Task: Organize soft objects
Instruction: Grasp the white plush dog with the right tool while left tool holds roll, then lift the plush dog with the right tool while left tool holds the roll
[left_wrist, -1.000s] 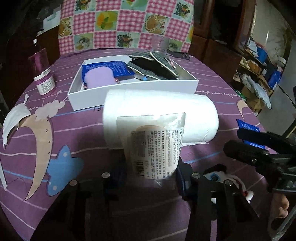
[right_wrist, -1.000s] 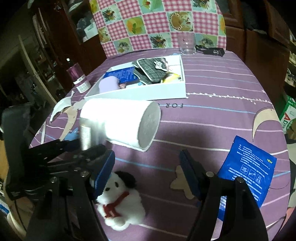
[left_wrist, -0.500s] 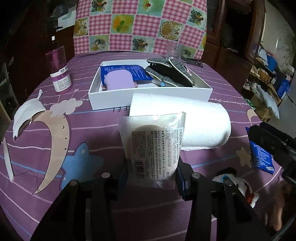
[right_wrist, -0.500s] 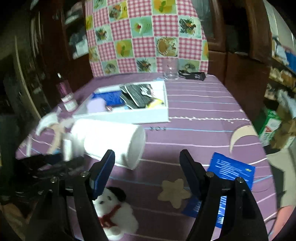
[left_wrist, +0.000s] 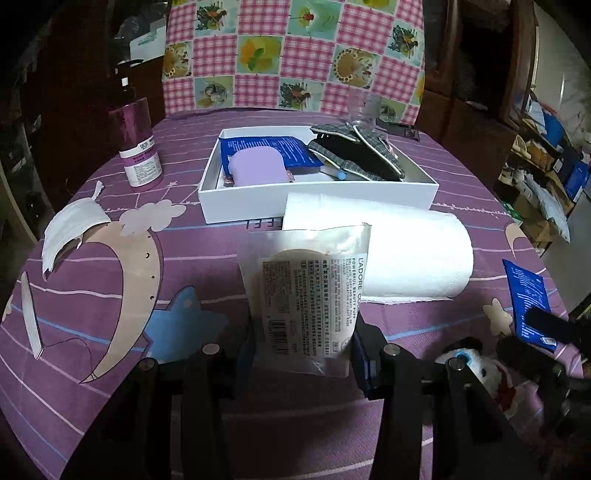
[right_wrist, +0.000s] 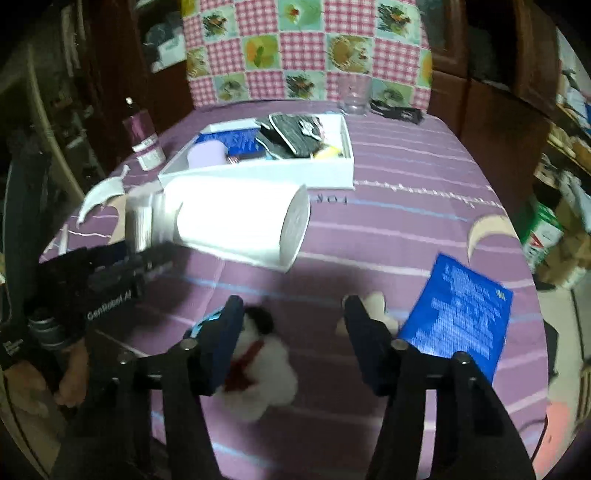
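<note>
L gripper clamped on puff packet, now raised clear of paper roll, nearer white box: drop-off likely next. R gripper wide open, empty, lower over plush toy.

Looks like a lived-in home, probably a dining room: round table with a purple cartoon tablecloth, checkered flower-print chair cover, dark wooden cabinets, boxes piled up off to the side.

Purple (striped) tablecloth, white box
</note>
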